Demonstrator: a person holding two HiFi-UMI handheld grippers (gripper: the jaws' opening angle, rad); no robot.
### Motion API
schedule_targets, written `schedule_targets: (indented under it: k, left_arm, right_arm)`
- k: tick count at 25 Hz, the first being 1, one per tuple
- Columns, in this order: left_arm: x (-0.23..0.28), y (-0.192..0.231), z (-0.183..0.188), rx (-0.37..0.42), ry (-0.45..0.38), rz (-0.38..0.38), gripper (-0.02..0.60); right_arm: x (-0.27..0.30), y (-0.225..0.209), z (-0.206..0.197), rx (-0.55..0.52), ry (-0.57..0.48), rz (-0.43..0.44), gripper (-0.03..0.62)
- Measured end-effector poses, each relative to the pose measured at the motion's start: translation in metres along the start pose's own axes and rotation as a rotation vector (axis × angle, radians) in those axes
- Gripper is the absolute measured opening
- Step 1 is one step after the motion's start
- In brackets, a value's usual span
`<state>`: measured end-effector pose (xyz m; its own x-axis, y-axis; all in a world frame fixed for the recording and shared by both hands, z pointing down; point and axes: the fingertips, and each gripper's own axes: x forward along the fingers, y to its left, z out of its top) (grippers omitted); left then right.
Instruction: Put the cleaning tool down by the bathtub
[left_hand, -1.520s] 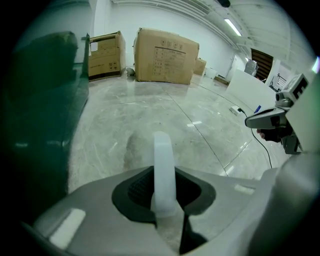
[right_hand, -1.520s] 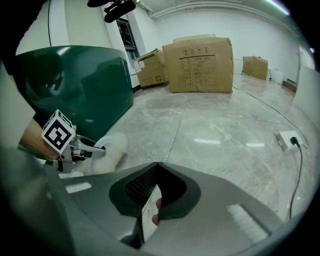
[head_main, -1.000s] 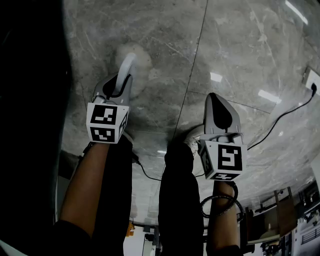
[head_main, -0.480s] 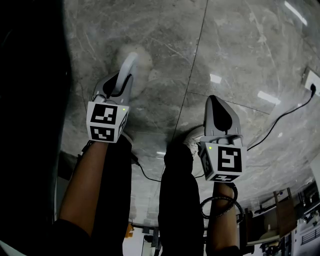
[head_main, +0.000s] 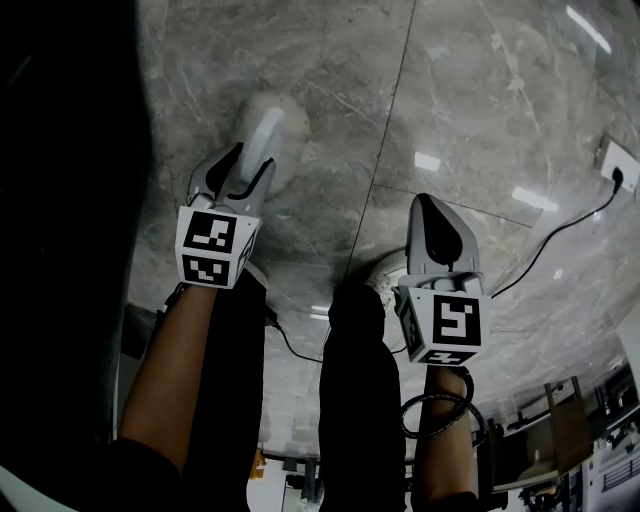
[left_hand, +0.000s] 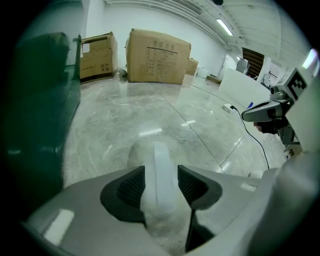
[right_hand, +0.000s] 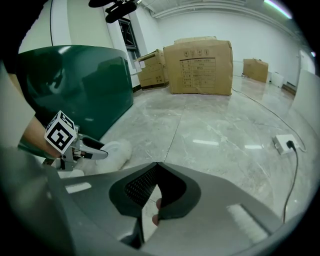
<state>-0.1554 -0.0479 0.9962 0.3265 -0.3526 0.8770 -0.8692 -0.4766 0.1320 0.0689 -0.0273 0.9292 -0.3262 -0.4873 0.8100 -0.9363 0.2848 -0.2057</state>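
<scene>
the left gripper (left_hand: 161, 176) has its jaws clamped on the white handle of the cleaning tool (left_hand: 159, 162), and the tool's fluffy white head sticks out ahead of them over the grey marble floor (head_main: 470, 90). seen from the right gripper's side, that fluffy head hangs low, just beside the dark green wall of the bathtub (right_hand: 75, 85); i cannot tell if it touches the floor. the right gripper (right_hand: 157, 175) is held near the left one, level with it, its jaws pressed together with nothing between them. big cardboard boxes (right_hand: 200, 60) stand at the far wall, and a black cable (head_main: 560, 235) runs across the floor to a white socket on the right.
</scene>
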Motion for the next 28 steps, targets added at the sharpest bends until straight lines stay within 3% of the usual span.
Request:
schedule_targets:
  k: [17,28]
  left_arm:
    - [-0.068,-0.005,0.070,-0.014,-0.060,0.017,0.204]
    - [-0.119,-0.016,0.104,0.012,-0.080,0.021,0.132]
  right_arm:
    - [-0.052,0.020,0.087,-0.025,-0.068,0.001,0.025]
    - [-0.090,0.038,0.123,-0.022,-0.099,0.007,0.025]
